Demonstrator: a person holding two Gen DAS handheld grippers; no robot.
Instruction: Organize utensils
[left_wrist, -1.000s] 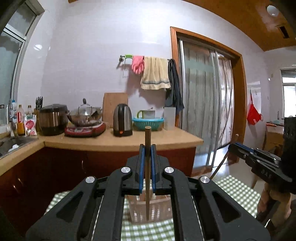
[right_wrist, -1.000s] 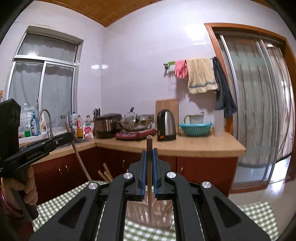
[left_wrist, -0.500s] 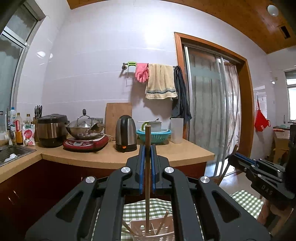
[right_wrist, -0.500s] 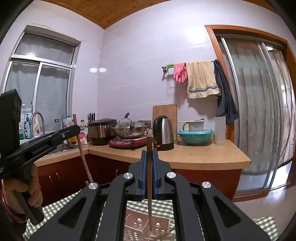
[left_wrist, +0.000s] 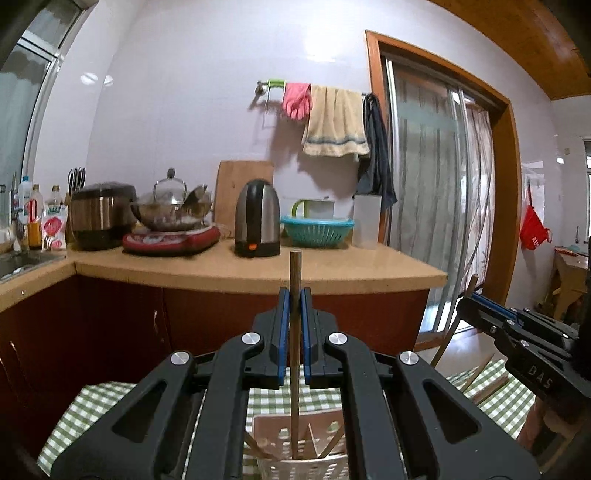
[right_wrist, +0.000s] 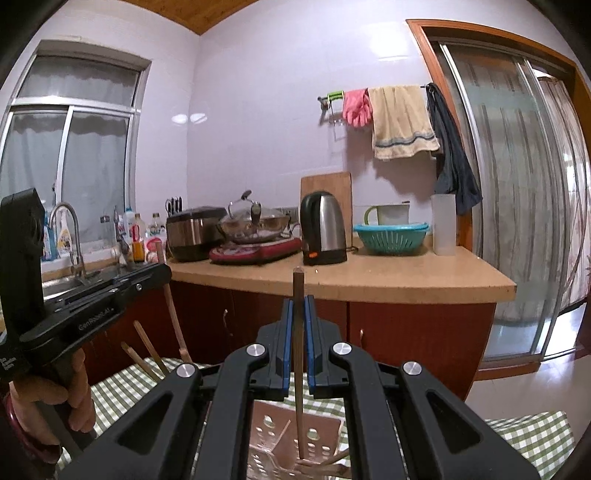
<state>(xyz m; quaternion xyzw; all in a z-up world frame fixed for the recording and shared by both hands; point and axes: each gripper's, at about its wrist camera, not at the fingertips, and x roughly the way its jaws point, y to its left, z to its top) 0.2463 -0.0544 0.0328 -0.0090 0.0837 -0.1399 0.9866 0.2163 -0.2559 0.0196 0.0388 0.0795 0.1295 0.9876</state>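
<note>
Left wrist view
Left gripper (left_wrist: 294, 295): blue pads pinched a slim brown wooden chopstick (left_wrist: 294, 354).
Chopstick axis: stood upright, lower tip down inside a white perforated plastic utensil holder (left_wrist: 303, 465) on a green-checked tablecloth (left_wrist: 92, 406).
Writing: read "DAS" on the right gripper (left_wrist: 466, 300) at the right edge.
Change: holder sat larger in frame than half a second before.

Right wrist view
Right gripper (right_wrist: 298, 301): clamped a second dark wooden chopstick (right_wrist: 298, 369).
Chopstick axis: vertical, tip down within a pinkish-white holed holder (right_wrist: 269, 428).
Writing: partly read "GenRobot" on the left gripper.
Change: holder drawn closer underneath.
</note>
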